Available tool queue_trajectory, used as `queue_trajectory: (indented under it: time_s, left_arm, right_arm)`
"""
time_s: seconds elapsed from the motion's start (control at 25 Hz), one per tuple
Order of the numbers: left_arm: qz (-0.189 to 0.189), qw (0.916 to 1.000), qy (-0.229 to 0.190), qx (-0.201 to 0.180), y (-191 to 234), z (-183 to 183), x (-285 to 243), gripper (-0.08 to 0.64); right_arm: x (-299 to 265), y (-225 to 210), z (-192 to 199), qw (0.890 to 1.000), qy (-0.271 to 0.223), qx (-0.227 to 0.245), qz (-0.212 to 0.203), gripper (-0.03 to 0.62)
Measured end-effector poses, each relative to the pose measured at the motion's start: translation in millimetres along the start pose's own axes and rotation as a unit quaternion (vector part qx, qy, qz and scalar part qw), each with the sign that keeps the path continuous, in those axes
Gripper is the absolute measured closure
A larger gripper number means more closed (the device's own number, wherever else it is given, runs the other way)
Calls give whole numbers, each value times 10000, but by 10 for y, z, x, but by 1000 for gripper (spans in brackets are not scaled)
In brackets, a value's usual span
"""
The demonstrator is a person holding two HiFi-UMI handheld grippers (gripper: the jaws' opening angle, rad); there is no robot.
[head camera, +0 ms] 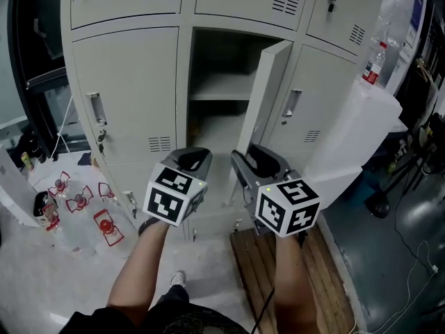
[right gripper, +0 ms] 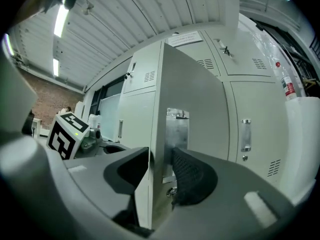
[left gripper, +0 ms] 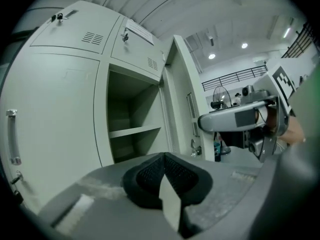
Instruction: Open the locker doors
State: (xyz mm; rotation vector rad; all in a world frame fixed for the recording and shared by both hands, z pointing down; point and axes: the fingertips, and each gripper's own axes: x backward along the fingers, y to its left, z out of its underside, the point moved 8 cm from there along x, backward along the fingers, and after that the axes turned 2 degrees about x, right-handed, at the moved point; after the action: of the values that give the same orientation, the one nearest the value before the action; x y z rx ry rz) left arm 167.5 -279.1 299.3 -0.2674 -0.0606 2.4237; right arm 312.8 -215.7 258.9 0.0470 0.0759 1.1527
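A bank of pale grey lockers fills the head view. The middle locker door [head camera: 268,96] stands partly open and shows a shelf [head camera: 219,85] inside. My right gripper [head camera: 254,160] straddles this door's free edge, so the door [right gripper: 195,99] runs between its jaws. The left pad lies close against the outer face. A narrow gap shows at the right pad [right gripper: 192,176], and the gripper [right gripper: 160,169] is open. My left gripper [head camera: 191,157] hovers beside it, before the open compartment. It [left gripper: 164,159] is shut with nothing held. The left locker door [head camera: 128,89] and the right one [head camera: 313,103] are closed.
Several water bottles [head camera: 76,204] with red labels lie on the floor at the left. A wooden pallet [head camera: 257,263] sits under my right arm. A white slab [head camera: 368,124] leans against the lockers at the right, with a bottle [head camera: 373,65] on top. Cables cross the floor at far right.
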Motion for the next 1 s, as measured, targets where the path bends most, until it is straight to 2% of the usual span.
queue_trajectory:
  time_s: [0.36, 0.64, 0.76, 1.0]
  left_arm:
    - [571, 9982, -196, 10, -326, -183, -242, 558]
    - [1091, 9935, -318, 102, -622, -280, -445, 557]
    - [1265, 9913, -355, 109, -724, -309, -531, 558]
    - [1615, 9862, -339, 114, -900, -328, -707, 557]
  right_arm:
    - [324, -199, 21, 9995, -33, -44, 298, 446]
    - [574, -357, 45, 9982, -51, -11, 604, 423]
    - [696, -420, 57, 9967, -68, -34, 805, 424]
    - [946, -586, 84, 9912, -66, -97, 1321, 469]
